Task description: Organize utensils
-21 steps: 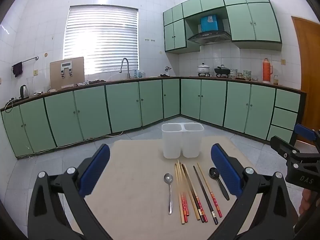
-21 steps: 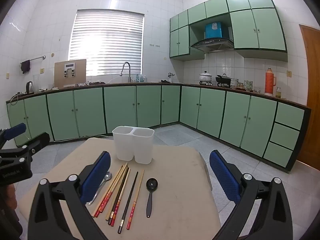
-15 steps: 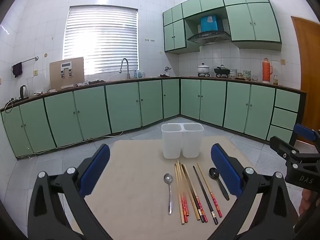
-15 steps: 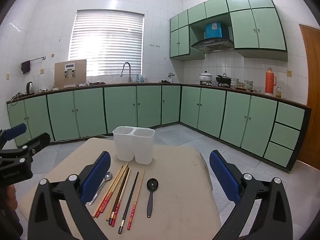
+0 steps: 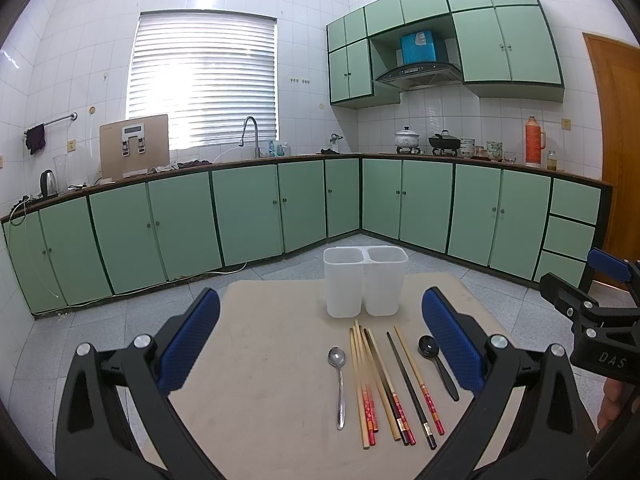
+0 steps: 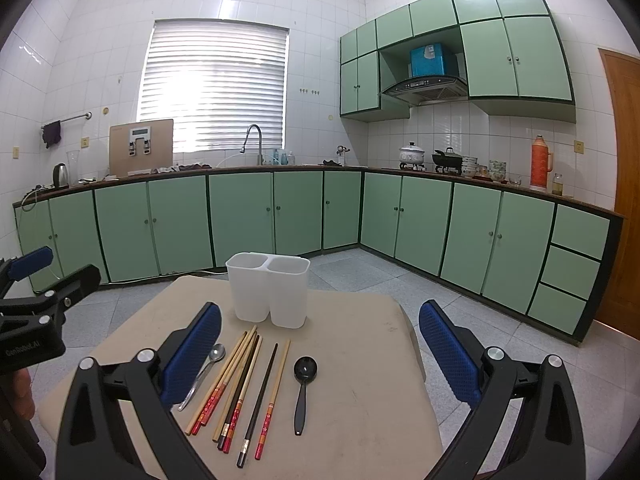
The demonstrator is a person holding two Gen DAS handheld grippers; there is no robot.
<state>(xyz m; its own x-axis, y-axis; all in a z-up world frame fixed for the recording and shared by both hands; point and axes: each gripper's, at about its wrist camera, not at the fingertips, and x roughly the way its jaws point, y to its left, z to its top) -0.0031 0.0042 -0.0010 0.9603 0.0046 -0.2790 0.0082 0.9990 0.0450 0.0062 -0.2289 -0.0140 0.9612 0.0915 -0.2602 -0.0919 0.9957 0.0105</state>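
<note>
Both claws, left gripper (image 5: 320,336) & right gripper (image 6: 320,344), wide open, nothing held. Haven't started imo; next: grab chopsticks (image 6: 236,388), drop into holder (image 6: 268,290).

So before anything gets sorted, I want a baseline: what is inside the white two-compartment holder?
Nothing rises above the rims of the white holder. Its walls hide the bottoms of both compartments, so anything short inside cannot be ruled out.
</note>
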